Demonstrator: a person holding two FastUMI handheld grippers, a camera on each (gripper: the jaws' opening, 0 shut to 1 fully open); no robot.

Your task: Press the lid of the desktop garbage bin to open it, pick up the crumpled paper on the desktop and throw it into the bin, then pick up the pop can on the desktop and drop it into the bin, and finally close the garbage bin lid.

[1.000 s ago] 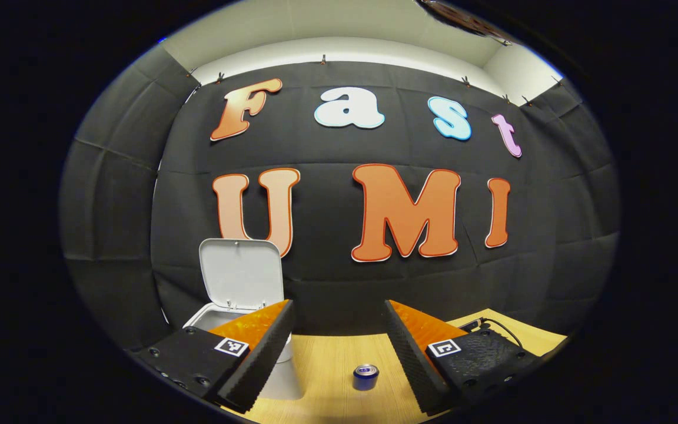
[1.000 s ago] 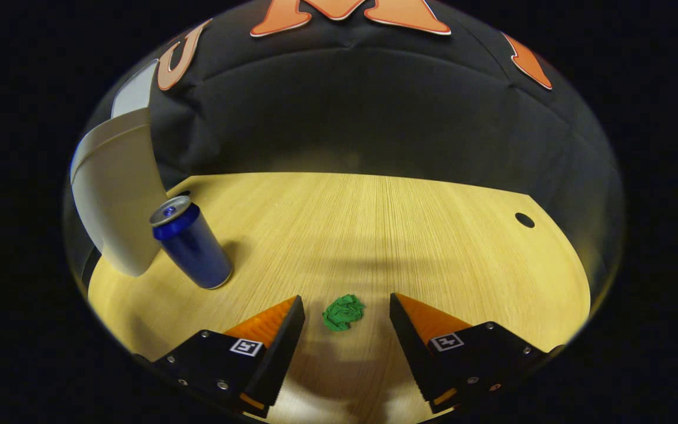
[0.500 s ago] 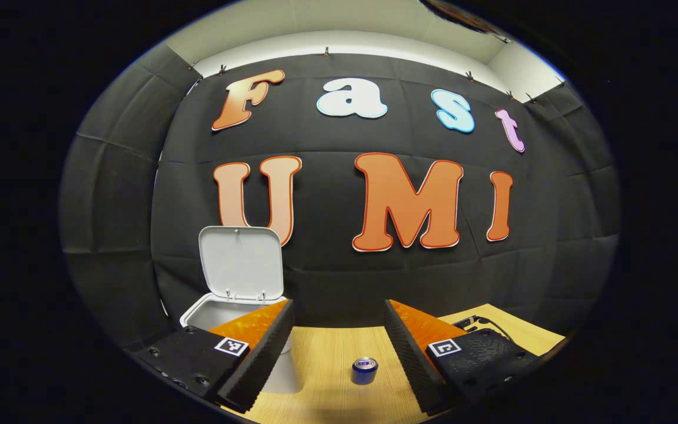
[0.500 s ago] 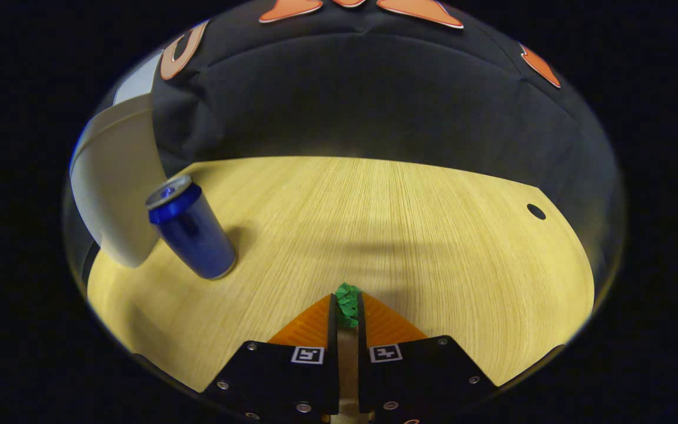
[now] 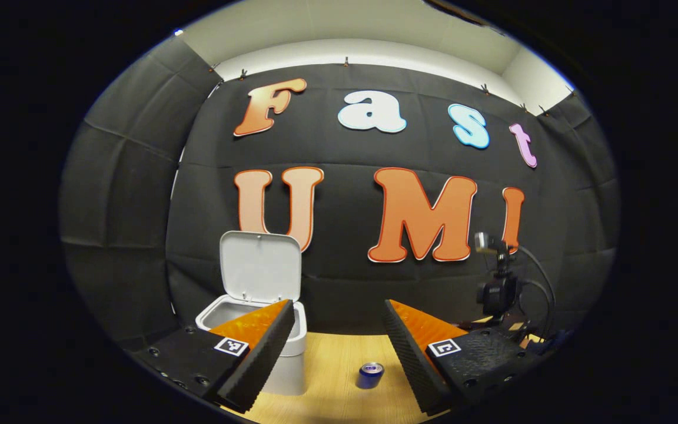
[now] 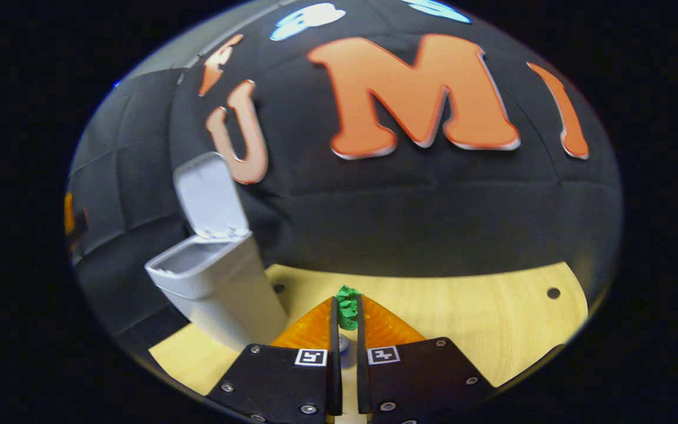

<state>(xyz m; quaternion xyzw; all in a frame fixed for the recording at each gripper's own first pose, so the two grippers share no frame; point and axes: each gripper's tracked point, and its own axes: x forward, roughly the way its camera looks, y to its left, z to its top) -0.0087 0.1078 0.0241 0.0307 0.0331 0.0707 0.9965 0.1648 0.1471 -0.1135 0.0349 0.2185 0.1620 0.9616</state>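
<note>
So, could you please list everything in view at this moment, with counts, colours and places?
garbage bin: one, white, on the table at the left, beside the wall.
bin lid: one, white, standing open above the bin.
pop can: one, blue, upright on the table, to the right of the bin.
crumpled paper: one, green, pinched between the right gripper's fingers.
table: one, light wood.
left gripper: one, open, holding nothing.
right gripper: one, shut on the paper, raised above the table.

Bin (image 5: 283, 368) partly hidden (by jaws).
</note>
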